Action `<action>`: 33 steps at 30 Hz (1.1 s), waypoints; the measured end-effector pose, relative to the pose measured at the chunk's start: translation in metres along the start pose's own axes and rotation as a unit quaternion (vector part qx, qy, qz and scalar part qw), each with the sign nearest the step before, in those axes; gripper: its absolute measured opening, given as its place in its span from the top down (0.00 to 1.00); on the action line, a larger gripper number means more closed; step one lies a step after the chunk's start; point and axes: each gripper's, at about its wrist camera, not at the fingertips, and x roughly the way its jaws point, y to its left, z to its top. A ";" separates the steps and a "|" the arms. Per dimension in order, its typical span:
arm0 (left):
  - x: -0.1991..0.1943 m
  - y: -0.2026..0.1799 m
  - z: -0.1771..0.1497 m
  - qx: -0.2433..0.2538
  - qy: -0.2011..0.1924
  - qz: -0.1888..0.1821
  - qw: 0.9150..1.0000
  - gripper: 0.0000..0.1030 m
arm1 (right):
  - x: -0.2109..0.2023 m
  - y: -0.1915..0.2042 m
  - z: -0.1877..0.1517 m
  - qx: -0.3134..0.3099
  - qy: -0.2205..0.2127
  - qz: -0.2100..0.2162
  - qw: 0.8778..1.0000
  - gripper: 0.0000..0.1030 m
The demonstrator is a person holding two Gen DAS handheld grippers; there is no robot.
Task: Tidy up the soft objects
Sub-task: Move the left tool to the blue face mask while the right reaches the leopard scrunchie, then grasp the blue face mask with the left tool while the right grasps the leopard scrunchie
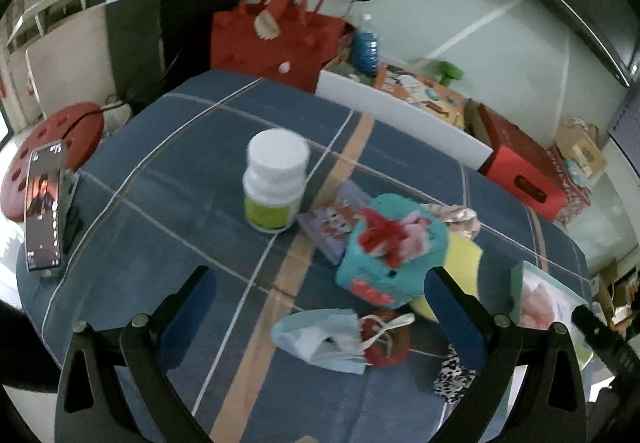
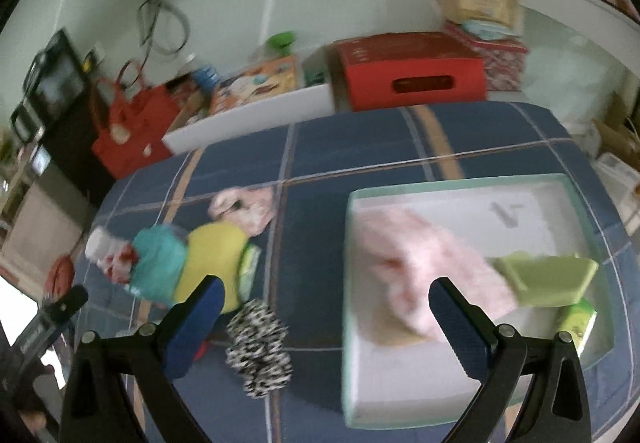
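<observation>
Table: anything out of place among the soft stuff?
Yes. A hard white pill bottle stands upright beside the soft pile, and a phone lies at the table edge. The face mask lies crumpled.

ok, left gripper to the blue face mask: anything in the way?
Nothing visible. The left gripper is open and empty, and the blue face mask lies on the tablecloth just below the gap between its fingers. A red item touches the mask's right edge; the teal toy sits beyond it.

Home: plaid-covered table (image 1: 168,179), red handbag (image 1: 276,39), gift boxes (image 2: 408,71).
</observation>
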 end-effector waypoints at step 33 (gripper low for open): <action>0.077 0.022 -0.033 -0.033 0.152 -0.003 0.988 0.00 | 0.103 0.059 -0.067 -0.099 0.188 -0.006 0.977 0.00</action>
